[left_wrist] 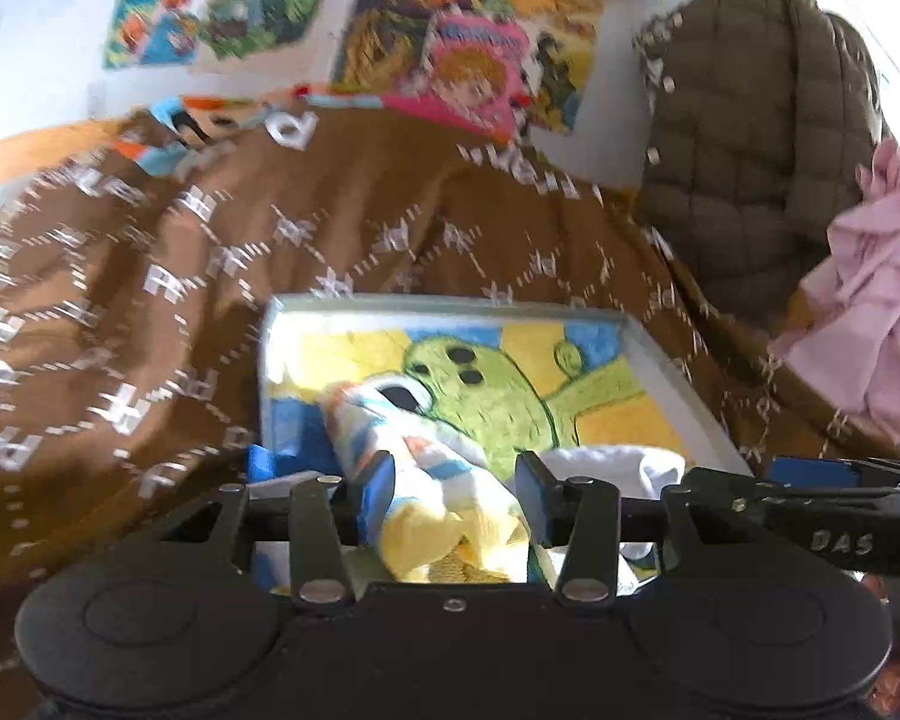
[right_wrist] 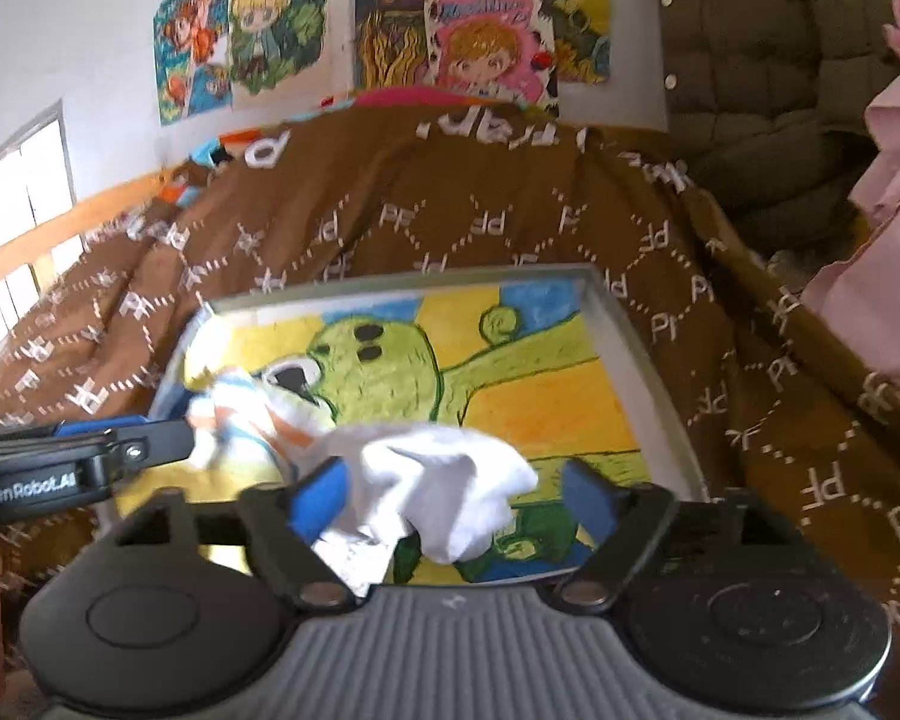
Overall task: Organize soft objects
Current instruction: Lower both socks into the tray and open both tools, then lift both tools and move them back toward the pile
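Note:
A striped yellow, white, blue and orange sock lies between the fingers of my left gripper, which are closed against it. It rests over a painted canvas board showing a green creature. In the right wrist view a white sock lies on the same board between the fingers of my right gripper, which stand apart from it. The striped sock and the left gripper show at the left of that view.
The board lies on a brown patterned blanket over a bed. An olive quilted jacket and pink cloth hang at the right. Cartoon posters cover the wall behind. A window is at the left.

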Demonstrator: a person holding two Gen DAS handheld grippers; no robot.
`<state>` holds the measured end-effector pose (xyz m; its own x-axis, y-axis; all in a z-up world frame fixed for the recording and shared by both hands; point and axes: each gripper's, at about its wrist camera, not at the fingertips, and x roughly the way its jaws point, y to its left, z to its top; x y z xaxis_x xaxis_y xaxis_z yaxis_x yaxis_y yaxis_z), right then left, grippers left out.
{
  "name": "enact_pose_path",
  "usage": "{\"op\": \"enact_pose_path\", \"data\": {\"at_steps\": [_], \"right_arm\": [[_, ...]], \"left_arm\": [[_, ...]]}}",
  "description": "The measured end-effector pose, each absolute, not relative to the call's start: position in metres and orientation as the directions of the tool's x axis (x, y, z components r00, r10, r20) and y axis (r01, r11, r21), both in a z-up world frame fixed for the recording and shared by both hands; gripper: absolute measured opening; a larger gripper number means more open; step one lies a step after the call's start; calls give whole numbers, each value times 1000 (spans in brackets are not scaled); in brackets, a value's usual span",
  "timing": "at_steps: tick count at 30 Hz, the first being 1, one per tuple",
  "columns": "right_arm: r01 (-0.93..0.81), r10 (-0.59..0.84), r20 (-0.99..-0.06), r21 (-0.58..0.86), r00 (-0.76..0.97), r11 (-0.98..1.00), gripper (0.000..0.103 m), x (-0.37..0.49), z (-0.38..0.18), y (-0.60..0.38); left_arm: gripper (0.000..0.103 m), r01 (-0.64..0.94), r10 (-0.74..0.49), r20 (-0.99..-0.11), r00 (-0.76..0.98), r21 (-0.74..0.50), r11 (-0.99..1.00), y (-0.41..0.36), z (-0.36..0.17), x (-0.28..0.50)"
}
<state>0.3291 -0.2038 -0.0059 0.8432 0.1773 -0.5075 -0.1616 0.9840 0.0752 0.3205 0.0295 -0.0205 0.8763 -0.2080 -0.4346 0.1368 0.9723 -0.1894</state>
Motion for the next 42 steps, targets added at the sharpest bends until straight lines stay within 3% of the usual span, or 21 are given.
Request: {"op": "enact_pose_path", "data": {"at_steps": [6, 14, 19, 30, 42], "right_arm": [[-173, 183, -435, 64, 882, 983, 102, 289, 31, -207], [-190, 218, -313, 118, 924, 975, 103, 227, 68, -213], [-184, 215, -257, 139, 942, 973, 103, 187, 77, -216], [-174, 184, -162, 71, 970, 982, 103, 96, 66, -210], [-132, 138, -224, 40, 965, 990, 103, 43, 47, -204]], "left_arm": [[68, 89, -157, -391, 907, -184, 979, 35, 13, 281], [96, 57, -115, -302, 946, -195, 979, 44, 46, 214], [102, 78, -140, -280, 950, -223, 972, 44, 53, 175], [102, 79, -137, -274, 952, -213, 974, 40, 46, 107], [102, 69, -104, -305, 947, -122, 990, 29, 34, 55]]}}
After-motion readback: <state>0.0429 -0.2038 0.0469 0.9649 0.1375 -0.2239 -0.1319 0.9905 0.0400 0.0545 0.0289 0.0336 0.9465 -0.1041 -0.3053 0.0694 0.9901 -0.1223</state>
